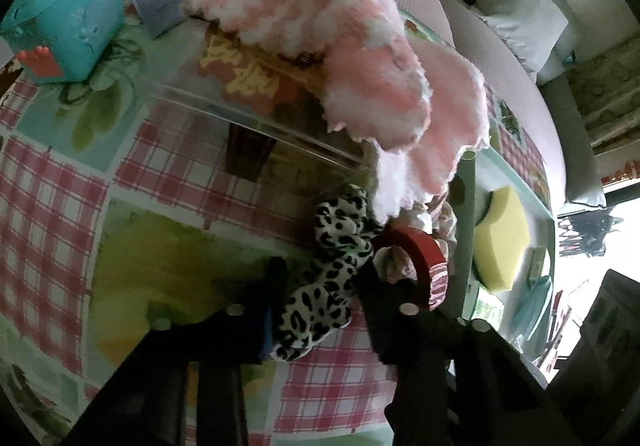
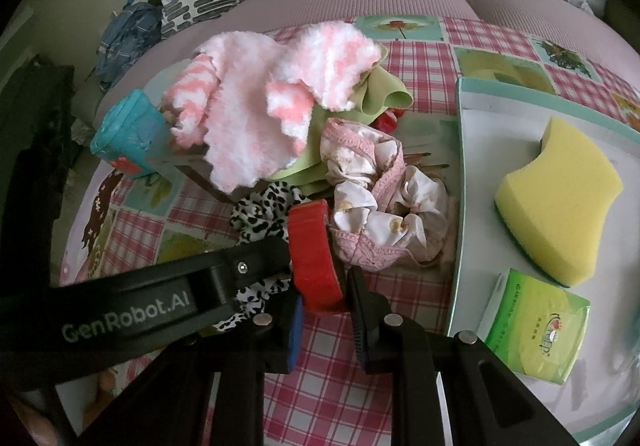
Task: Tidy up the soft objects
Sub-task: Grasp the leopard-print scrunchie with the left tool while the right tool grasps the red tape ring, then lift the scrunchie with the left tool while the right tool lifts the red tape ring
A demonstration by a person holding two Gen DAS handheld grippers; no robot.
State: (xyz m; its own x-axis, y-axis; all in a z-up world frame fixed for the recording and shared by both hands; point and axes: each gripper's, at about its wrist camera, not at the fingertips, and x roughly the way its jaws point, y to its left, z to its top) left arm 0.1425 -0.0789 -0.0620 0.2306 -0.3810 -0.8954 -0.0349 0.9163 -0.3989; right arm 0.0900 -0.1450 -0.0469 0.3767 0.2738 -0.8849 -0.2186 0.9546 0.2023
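left gripper [image 1: 320, 310] clamped on black-and-white leopard-print fabric scrunchie [image 1: 324, 286]; right gripper [image 2: 324, 310] closed around red tape roll [image 2: 314, 254], touching the scrunchie. fluffy pink-white knitted cloth [image 2: 248, 114] draped farther back.

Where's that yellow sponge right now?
In the right wrist view the yellow sponge lies on the white tray at the right, just beyond the green tissue pack.

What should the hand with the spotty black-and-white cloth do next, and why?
Probably lift a little and pull back. The left gripper has its fingers closed on the black-and-white leopard-print fabric piece, which lies tangled beside the red roll of tape that the right gripper holds, and under the fluffy pink-and-white knitted cloth. A small lift should free it.
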